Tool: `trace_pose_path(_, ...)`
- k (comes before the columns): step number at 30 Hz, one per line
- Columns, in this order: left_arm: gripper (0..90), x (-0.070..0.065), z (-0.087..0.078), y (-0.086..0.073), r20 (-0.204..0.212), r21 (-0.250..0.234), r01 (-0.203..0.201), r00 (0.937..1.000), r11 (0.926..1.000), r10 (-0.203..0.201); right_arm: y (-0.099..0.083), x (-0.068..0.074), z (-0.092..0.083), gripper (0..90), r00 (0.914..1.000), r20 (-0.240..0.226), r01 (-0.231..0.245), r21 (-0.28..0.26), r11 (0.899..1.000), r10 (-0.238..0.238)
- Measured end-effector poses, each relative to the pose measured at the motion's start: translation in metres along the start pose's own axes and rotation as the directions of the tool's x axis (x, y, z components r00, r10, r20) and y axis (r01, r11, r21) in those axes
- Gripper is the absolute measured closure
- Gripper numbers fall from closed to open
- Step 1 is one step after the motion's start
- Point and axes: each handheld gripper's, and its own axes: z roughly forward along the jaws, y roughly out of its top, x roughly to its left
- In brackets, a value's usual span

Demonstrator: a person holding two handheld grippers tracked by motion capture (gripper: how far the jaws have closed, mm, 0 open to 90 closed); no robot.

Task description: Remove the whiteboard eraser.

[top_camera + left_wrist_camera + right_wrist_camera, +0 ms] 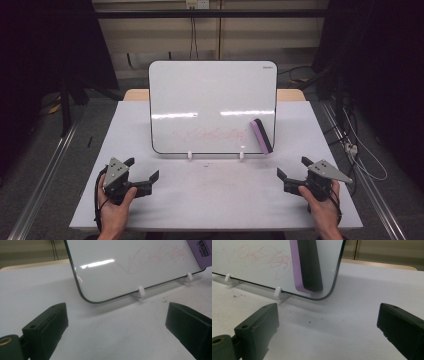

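Note:
A whiteboard (212, 95) stands upright on two small white feet (190, 155) in the middle of the white table (215, 200). A red scribble (210, 134) crosses its lower part. A purple and black eraser (261, 136) clings to the board's lower right corner. My left gripper (143, 168) rests low at the front left, open, nothing between its jaws. My right gripper (292, 166) is at the front right, also open and empty. From the left gripper (116, 325) I see the board's lower left corner (85, 296) and scribble (160, 257). Ahead of the right gripper (328, 325) is the eraser (308, 265).
Metal rails (45, 175) run along both sides of the table. Cables (365, 160) lie on the floor at the right. Dark specks of dust (164, 300) dot the tabletop in front of the board. A wooden edge (136, 94) shows behind the table.

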Motion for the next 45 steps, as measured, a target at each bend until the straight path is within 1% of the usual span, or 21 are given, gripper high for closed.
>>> trace_pose_path(2, 4.1, 0.0, 0.0, 0.0, 0.003, 0.002, -0.007, 1.0, 1.0, 0.007, -0.001, -0.001, 0.001, 3.5, 1.0, 0.002, -0.002, 0.003, 1.0, 0.002)
trace_pose_path(5, 4.2, -0.002, 0.0, 0.001, -0.004, 0.0, -0.001, 1.0, 1.0, 0.001, -0.001, -0.001, 0.001, 3.4, 1.0, -0.002, -0.006, 0.006, 1.0, 0.006)
trace_pose_path(6, 4.1, -0.004, 0.0, 0.001, 0.01, 0.013, -0.011, 0.9999, 0.9999, 0.01, -0.001, -0.001, 0.001, 3.4, 1.0, -0.002, -0.006, 0.006, 1.0, 0.006)
trace_pose_path(7, 4.1, -0.005, 0.0, 0.002, 0.015, 0.018, -0.025, 0.9996, 0.9995, 0.024, -0.002, -0.001, 0.001, 3.4, 1.0, -0.002, -0.006, 0.006, 1.0, 0.006)
trace_pose_path(9, 4.1, -0.006, 0.001, 0.002, 0.014, 0.021, -0.027, 0.9995, 0.9994, 0.027, -0.002, 0.0, 0.002, 3.7, 0.9999, -0.004, -0.012, 0.013, 1.0, 0.012)
trace_pose_path(14, 4.1, -0.003, 0.003, 0.001, 0.009, 0.023, -0.009, 0.9999, 0.9997, 0.009, -0.002, 0.002, 0.006, 3.9, 0.9999, -0.002, -0.011, 0.044, 0.999, 0.011)
trace_pose_path(15, 4.1, -0.002, 0.002, 0.001, 0.009, 0.036, -0.022, 0.9997, 0.9991, 0.021, -0.002, 0.003, 0.006, 3.9, 0.9999, -0.007, -0.008, 0.051, 0.999, 0.009)
trace_pose_path(17, 4.2, -0.002, 0.004, 0.0, 0.009, 0.031, -0.002, 1.0, 0.9995, 0.001, -0.002, 0.004, 0.008, 4.9, 0.9999, -0.014, 0.001, 0.065, 0.998, 0.0)
trace_pose_path(19, 4.3, -0.001, 0.004, 0.0, 0.011, 0.038, -0.007, 0.9999, 0.9993, 0.007, -0.002, 0.005, 0.009, 5.0, 0.9998, -0.019, 0.005, 0.074, 0.997, -0.004)
trace_pose_path(22, 4.3, 0.0, 0.003, -0.001, 0.013, 0.042, -0.012, 0.9999, 0.9991, 0.012, 0.0, 0.006, 0.009, 4.7, 0.9997, -0.02, 0.015, 0.071, 0.997, -0.014)
trace_pose_path(27, 4.3, 0.001, 0.003, -0.001, 0.013, 0.036, -0.009, 0.9999, 0.9993, 0.009, 0.003, 0.008, 0.008, 3.7, 0.9999, -0.009, 0.015, 0.065, 0.998, -0.015)
trace_pose_path(28, 4.3, 0.001, 0.003, -0.001, 0.01, 0.033, -0.003, 0.9999, 0.9995, 0.003, 0.006, 0.01, 0.007, 6.0, 0.9996, -0.011, 0.028, 0.075, 0.997, -0.027)
trace_pose_path(29, 4.3, 0.002, 0.003, -0.001, 0.011, 0.038, -0.009, 0.9999, 0.9992, 0.009, 0.008, 0.01, 0.007, 7.0, 0.9991, -0.012, 0.041, 0.08, 0.996, -0.04)
trace_pose_path(31, 4.3, 0.002, 0.003, -0.001, 0.006, 0.028, 0.002, 1.0, 0.9996, -0.002, 0.013, 0.011, 0.006, 7.3, 0.9982, -0.019, 0.059, 0.079, 0.995, -0.058)
trace_pose_path(33, 4.3, 0.003, 0.002, -0.001, 0.003, 0.028, 0.001, 1.0, 0.9996, -0.001, 0.016, 0.011, 0.005, 7.0, 0.9979, -0.006, 0.065, 0.075, 0.995, -0.064)
trace_pose_path(35, 4.3, 0.004, 0.002, -0.002, -0.001, 0.033, 0.0, 1.0, 0.9995, 0.0, 0.018, 0.012, 0.006, 7.6, 0.998, -0.008, 0.062, 0.082, 0.995, -0.062)
trace_pose_path(38, 4.3, 0.005, 0.002, -0.001, -0.001, 0.032, -0.004, 1.0, 0.9995, 0.004, 0.021, 0.017, 0.01, 10.0, 0.9963, -0.01, 0.086, 0.095, 0.992, -0.085)
trace_pose_path(40, 4.3, 0.004, 0.002, -0.001, 0.0, 0.027, -0.001, 1.0, 0.9996, 0.001, 0.023, 0.021, 0.013, 10.2, 0.9945, -0.012, 0.105, 0.089, 0.99, -0.104)
trace_pose_path(42, 4.3, 0.004, 0.003, -0.001, 0.003, 0.037, -0.01, 0.9999, 0.9993, 0.01, 0.028, 0.026, 0.016, 10.3, 0.994, -0.032, 0.107, 0.089, 0.99, -0.105)
trace_pose_path(44, 4.3, 0.004, 0.003, -0.002, 0.005, 0.036, -0.003, 1.0, 0.9994, 0.003, 0.033, 0.029, 0.02, 10.4, 0.9911, -0.032, 0.132, 0.084, 0.988, -0.129)
trace_pose_path(45, 4.3, 0.004, 0.003, -0.002, 0.005, 0.036, -0.003, 1.0, 0.9994, 0.003, 0.036, 0.03, 0.022, 10.5, 0.9907, -0.035, 0.134, 0.08, 0.988, -0.132)
